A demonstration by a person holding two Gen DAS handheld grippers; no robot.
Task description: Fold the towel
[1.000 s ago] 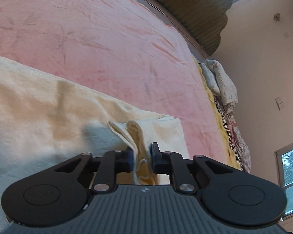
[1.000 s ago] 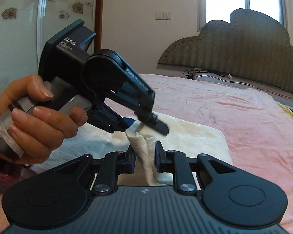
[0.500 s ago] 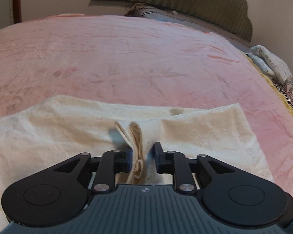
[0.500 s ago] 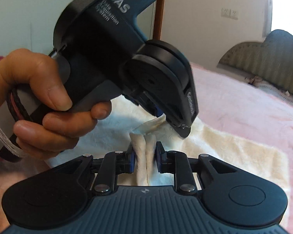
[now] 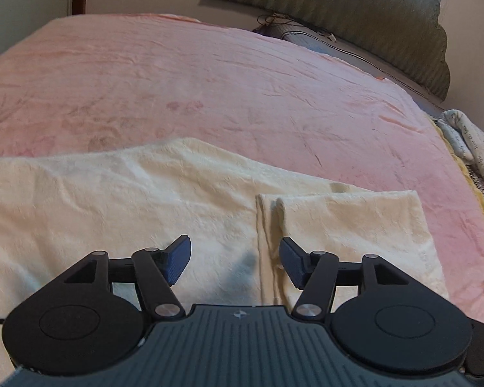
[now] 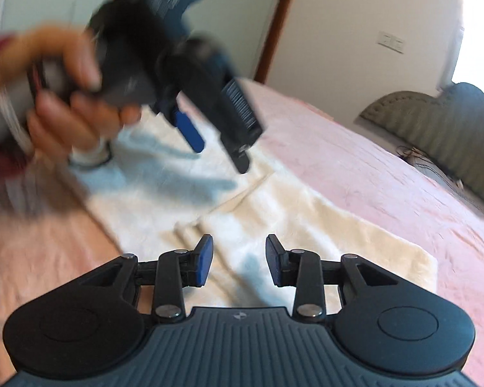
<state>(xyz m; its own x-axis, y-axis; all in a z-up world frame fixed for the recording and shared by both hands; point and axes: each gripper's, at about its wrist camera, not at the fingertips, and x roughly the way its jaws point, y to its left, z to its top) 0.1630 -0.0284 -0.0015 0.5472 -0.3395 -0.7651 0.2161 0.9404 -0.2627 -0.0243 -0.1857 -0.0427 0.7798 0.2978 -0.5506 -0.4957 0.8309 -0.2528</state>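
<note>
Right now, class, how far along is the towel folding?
Done: one fold is laid; the towel lies doubled on the pink blanket, its edge beside the left gripper. In hand: nothing; the right gripper is open too. Left: probably further folds.

The towel (image 5: pixel 119 206) is cream cloth with a soft, fluffy matt pile; the blanket (image 5: pixel 209 80) under it is pink plush cloth, creased and brushed in streaks. The left gripper (image 5: pixel 235 259) is matt black plastic with ribbed grey housing, silvery metal pivot pins and blue textured pads (image 5: pixel 177 262). The headboard (image 5: pixel 355 9) looks like ribbed olive fabric
</note>
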